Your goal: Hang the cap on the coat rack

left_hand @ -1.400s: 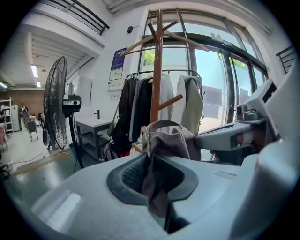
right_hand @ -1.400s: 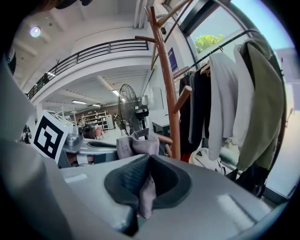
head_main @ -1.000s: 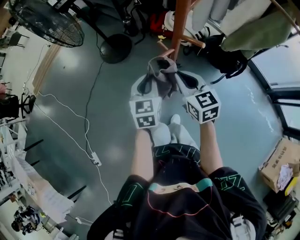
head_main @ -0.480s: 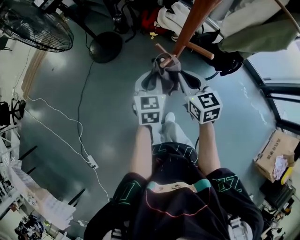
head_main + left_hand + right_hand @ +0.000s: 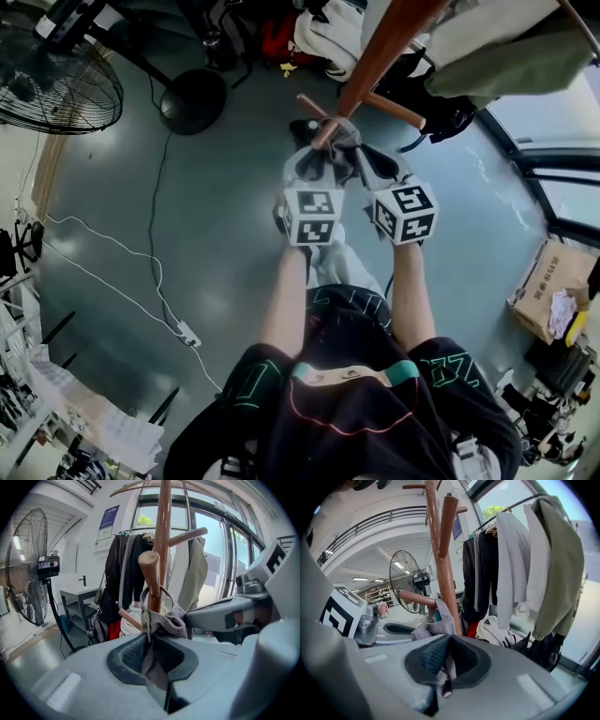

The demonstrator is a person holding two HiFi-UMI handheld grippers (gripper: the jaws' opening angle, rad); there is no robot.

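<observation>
The left claw (image 5: 152,660) and right claw (image 5: 443,667) each pinch the cloth of the grey cap (image 5: 330,161). It is a soft, crumpled bundle bunched between them, up against the rack's (image 5: 380,52) lower peg (image 5: 314,114).

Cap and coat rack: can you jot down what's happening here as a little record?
Held item: grey cap
Left gripper: shut on cap fabric
Right gripper: shut on cap fabric
Cap position: against a lower peg of the wooden coat rack, strap seemingly looped round it
Hung yet: not released
Nearby: standing fan, hanging clothes
</observation>
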